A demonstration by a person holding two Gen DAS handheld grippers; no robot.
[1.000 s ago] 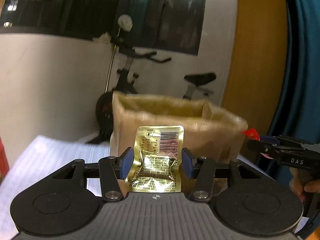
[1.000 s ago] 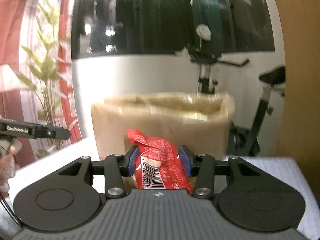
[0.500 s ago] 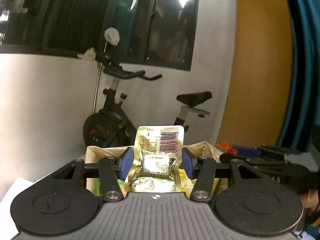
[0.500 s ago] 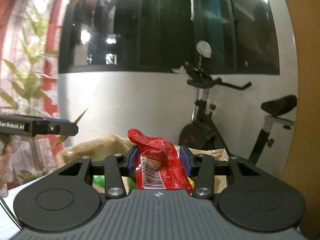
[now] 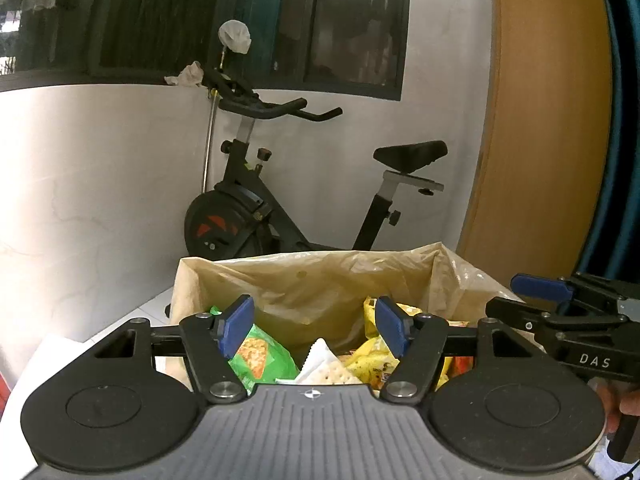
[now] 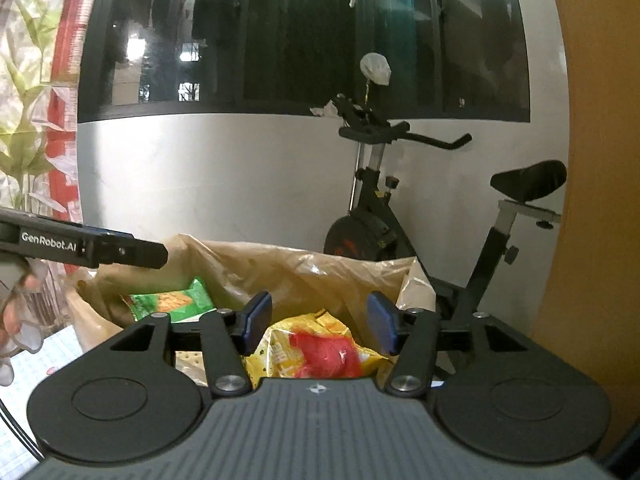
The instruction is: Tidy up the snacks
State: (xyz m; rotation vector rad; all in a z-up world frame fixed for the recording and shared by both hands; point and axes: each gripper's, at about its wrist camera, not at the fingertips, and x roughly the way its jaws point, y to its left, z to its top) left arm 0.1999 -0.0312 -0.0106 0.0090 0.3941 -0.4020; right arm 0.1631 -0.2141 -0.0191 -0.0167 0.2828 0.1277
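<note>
A box lined with a tan plastic bag point(image 5: 320, 284) holds several snack packets: a green one point(image 5: 260, 356), a cracker pack point(image 5: 328, 368) and yellow ones point(image 5: 372, 360). My left gripper point(image 5: 314, 320) is open and empty above the box. My right gripper point(image 6: 320, 322) is open and empty above the same bag point(image 6: 288, 268), over a yellow packet with the red packet point(image 6: 324, 354) on it. The green packet point(image 6: 172, 300) lies at the left there. Each gripper shows at the edge of the other's view.
An exercise bike point(image 5: 256, 200) stands behind the box against a white wall. An orange panel point(image 5: 540, 140) is at the right. A plant point(image 6: 24, 80) and a white table surface point(image 6: 32, 360) are at the left.
Both grippers have opened above the box. The gold packet has left the left gripper and the red packet has left the right one. Both grippers came nearer over the box.
</note>
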